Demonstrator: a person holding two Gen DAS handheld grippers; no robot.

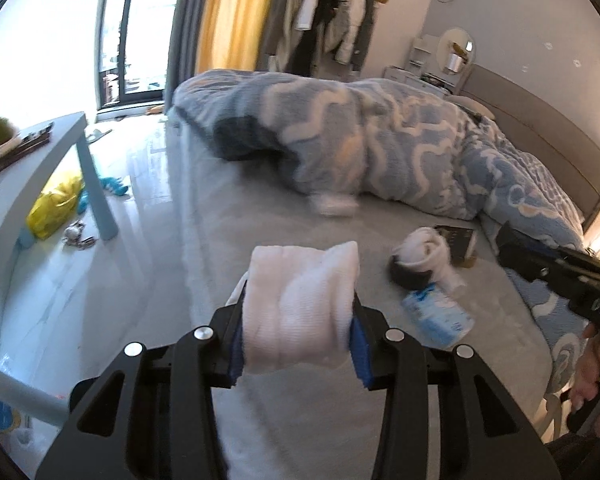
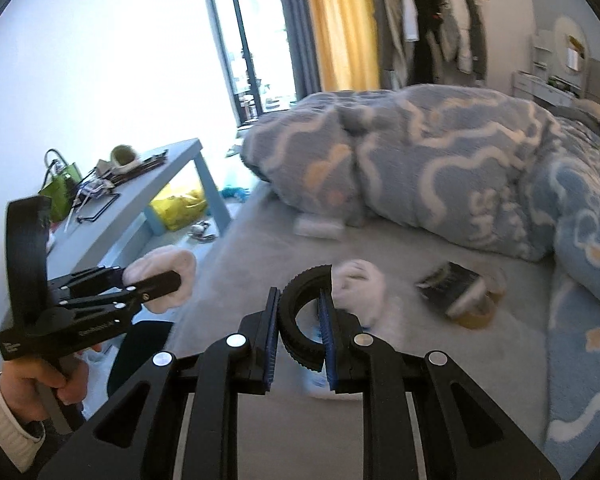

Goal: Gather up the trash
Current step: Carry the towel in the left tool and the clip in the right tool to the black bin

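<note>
Gripping a soft ribbed white cloth wad [image 1: 300,304], the left claw [image 1: 298,344] is clenched; the right claw [image 2: 300,336] grasps a ridged black rubber half-ring [image 2: 306,312] between its pads.

Both wrist views face the bed [image 1: 260,248] closely.

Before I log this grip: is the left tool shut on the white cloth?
Shut. The left tool has its blue pads pressed against both sides of the white cloth, lifted above the bed.

Bright window [image 1: 52,40], yellow curtain [image 1: 236,16], rumpled blue duvet [image 1: 380,140] on bed, grey side table [image 1: 28,176].
</note>
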